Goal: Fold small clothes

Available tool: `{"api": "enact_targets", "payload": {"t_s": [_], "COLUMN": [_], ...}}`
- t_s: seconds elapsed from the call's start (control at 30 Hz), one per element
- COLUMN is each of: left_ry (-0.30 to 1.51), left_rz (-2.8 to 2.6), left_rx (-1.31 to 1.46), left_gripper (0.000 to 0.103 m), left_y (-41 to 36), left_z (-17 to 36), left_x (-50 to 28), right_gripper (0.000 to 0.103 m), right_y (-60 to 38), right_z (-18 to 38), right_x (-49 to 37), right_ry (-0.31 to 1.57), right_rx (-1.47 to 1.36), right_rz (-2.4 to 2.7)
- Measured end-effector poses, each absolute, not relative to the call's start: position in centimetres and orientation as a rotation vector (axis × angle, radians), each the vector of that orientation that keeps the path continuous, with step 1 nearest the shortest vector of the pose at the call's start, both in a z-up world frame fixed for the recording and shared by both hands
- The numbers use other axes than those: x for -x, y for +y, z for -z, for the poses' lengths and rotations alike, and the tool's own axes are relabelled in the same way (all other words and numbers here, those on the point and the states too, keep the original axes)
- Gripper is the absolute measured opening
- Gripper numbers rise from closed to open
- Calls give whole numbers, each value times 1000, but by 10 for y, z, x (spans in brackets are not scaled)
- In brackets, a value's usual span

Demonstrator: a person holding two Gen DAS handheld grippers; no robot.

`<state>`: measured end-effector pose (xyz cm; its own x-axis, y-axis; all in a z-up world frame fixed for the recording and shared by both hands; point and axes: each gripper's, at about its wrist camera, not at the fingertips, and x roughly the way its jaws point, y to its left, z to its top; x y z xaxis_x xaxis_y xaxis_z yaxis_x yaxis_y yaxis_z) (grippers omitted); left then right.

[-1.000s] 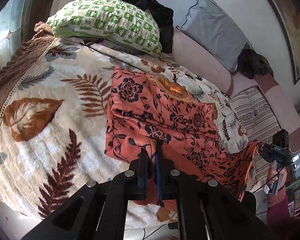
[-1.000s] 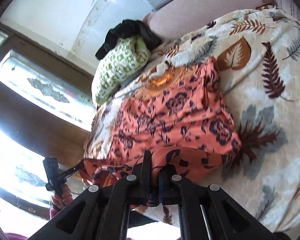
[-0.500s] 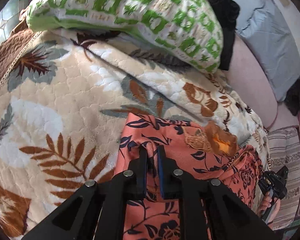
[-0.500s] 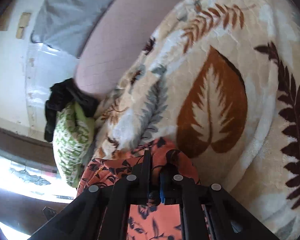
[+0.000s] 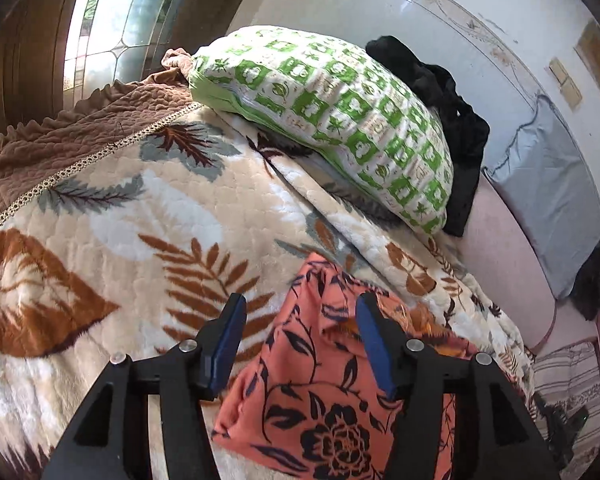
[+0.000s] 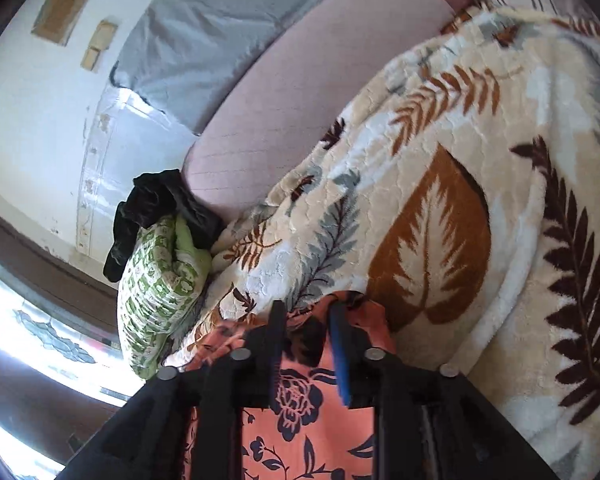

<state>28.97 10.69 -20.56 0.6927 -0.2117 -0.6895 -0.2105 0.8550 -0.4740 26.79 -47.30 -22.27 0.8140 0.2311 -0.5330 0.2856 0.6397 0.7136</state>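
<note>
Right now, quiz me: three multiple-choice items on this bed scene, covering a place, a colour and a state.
1. Where does the green-checked pillow lie?
A. on the floor
B. at the far end of the leaf-print blanket
C. on top of the orange floral garment

2. What colour is the garment's ground?
A. orange
B. blue
C. white

3. How do the left gripper fingers stand?
A. clamped on the garment
B. clamped on the pillow
C. apart, having just opened

Answers: 1 B, it rests on the blanket's far edge. 2 A, orange cloth with dark flowers. 3 C, a clear gap shows, neither pad pressing the cloth.
</note>
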Motion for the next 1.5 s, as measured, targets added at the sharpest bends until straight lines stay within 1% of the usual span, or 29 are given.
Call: {"api": "enact_targets", "payload": {"t_s": [0.03,0.07,0.1,0.13,0.2,0.27,0.3,0.37,0.4,0.53,0.6,0.7,0.83,1.0,1.17,1.2,1.23,1.27,1.4,1.5], "left_ry": [832,848,864,890,955,963,960,952,952,948,950,949,949,933,884,867,852,841,830,834], "left_rz": [18,39,50,46,8,-6,-6,0,6,32,49,75,86,55,32,31,28,27,29,23], "left_rx": [548,532,507,471,404,394,389,352,341,332,323,289,245,219,137,121,105,93,77,56], "left_gripper": [58,58,58,58,58,57,57,58,58,58,58,57,57,58,58,60,63,64,64,64], "left_y": [95,85,75,66,57,57,57,54,53,55,56,54,51,43,21,15,9,4,-13,-24], "left_z": [209,214,220,227,245,256,256,254,255,255,256,256,256,250,240,237,235,234,233,236], "left_x": [-284,-279,-278,-278,-283,-282,-282,-281,-280,-278,-278,-278,-277,-275,-264,-261,-259,-257,-254,-254], "right_gripper": [85,93,93,93,90,70,67,53,51,51,51,52,52,52,52,52,52,52,52,52], "right_y": [-466,-460,-453,-441,-405,-357,-332,-279,-253,-162,-136,-125,-146,-188,-253,-267,-280,-291,-324,-333], "right_z": [215,208,201,194,185,187,192,207,215,241,254,270,262,225,200,197,197,198,214,240], "right_x": [-265,-258,-249,-247,-259,-271,-276,-293,-302,-352,-386,-442,-475,-430,-345,-325,-306,-287,-232,-224], "right_ry": [611,562,512,501,599,707,757,868,918,1046,1069,1078,1033,940,927,928,932,939,967,1018], "right_rx": [-870,-863,-854,-824,-715,-609,-569,-486,-436,-296,-262,-283,-416,-405,-310,-297,-296,-300,-326,-359], "right_rz": [37,37,37,8,-68,-142,-191,-282,-317,-385,-352,-268,-211,-184,-65,-39,-19,-2,50,52]}}
